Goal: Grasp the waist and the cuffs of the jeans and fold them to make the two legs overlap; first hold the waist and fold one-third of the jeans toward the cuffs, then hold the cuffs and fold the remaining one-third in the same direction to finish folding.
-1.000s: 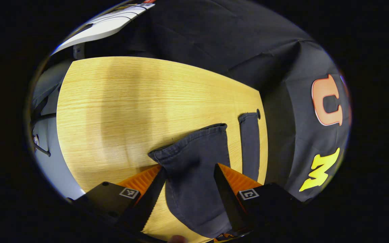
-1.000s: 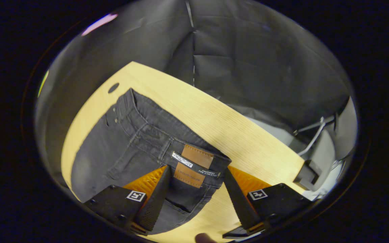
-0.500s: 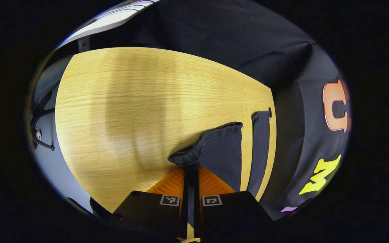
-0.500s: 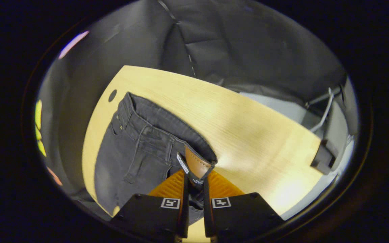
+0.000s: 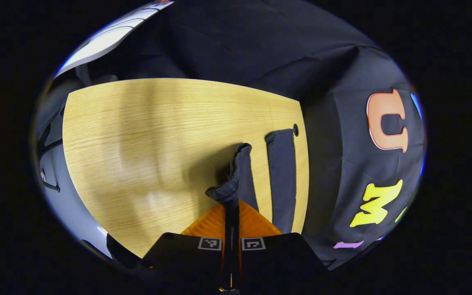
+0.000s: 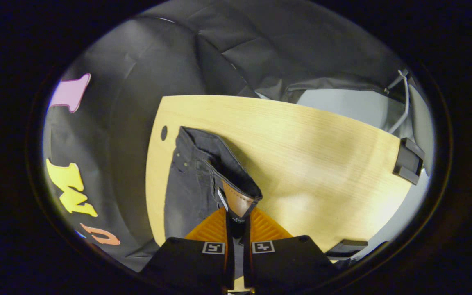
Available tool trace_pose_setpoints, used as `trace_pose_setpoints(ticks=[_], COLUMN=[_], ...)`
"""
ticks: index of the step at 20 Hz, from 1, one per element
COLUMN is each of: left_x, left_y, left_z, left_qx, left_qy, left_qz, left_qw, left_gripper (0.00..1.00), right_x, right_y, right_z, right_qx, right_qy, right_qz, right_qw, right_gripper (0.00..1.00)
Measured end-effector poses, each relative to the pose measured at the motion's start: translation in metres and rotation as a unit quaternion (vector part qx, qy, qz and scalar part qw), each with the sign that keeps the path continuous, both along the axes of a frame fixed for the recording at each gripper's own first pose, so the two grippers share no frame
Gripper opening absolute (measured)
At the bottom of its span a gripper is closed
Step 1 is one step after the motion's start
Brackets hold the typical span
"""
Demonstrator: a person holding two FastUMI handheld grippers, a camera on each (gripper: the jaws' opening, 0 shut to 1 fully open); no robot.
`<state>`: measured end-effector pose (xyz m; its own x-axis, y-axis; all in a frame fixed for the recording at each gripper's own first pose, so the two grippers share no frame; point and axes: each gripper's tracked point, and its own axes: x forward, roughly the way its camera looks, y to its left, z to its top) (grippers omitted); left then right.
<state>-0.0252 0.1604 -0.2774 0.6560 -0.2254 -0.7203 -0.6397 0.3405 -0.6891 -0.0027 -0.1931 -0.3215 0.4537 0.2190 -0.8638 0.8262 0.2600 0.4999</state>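
left gripper view: left gripper (image 5: 232,205) sits at the bottom with both fingers pressed together on the hem of one cuff (image 5: 236,180) of the dark jeans (image 5: 282,176), no gap visible between them. the pinched cuff is bunched and lifted off the wooden table (image 5: 146,135); the other leg (image 5: 282,176) lies flat just beside it, reaching toward a small round hole (image 5: 296,130) near the table's far edge. this view gives the leg ends and a wide bare stretch of tabletop to the left, and it has no sight of the waist. a second ago the fingers stood wide apart around the flat cuff; half a second ago they had closed on it; since then the held cuff has been drawn up and narrowed toward the flat leg. right gripper view: right gripper (image 6: 236,221) is clamped on the waist (image 6: 236,196) at the brown leather patch (image 6: 238,200), fingers nearly meeting on the band. the waistband is raised and folded on itself, with the seat of the jeans lying on the table to the left, near another round hole (image 6: 164,133). a dark clamp (image 6: 408,166) sits on the table's right edge, which the left view lacks. a second ago these fingers were spread either side of the flat patch; now the waist is lifted and turned.
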Motion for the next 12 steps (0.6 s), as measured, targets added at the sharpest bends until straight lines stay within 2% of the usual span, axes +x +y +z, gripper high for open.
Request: trace_pose_setpoints(ticks=[1,7,12], left_x=[0.008,0.064,0.122], left_y=[-0.002,0.005,0.004], left_z=[0.007,0.043,0.038], left_qx=[-0.002,0.01,0.013], left_qy=[-0.003,-0.009,0.027], left_qz=[-0.005,-0.043,-0.074], left_qw=[1.0,0.999,0.997], left_gripper=[0.04,0.04,0.04], right_x=[0.005,0.068,0.13], right_y=[0.001,-0.002,-0.007], right_z=[0.012,0.076,0.08], right_qx=[0.002,-0.01,-0.023], right_qy=[-0.008,-0.063,-0.081], right_qz=[0.009,0.063,0.081], right_qw=[1.0,0.996,0.993], right_gripper=[0.09,0.09,0.08])
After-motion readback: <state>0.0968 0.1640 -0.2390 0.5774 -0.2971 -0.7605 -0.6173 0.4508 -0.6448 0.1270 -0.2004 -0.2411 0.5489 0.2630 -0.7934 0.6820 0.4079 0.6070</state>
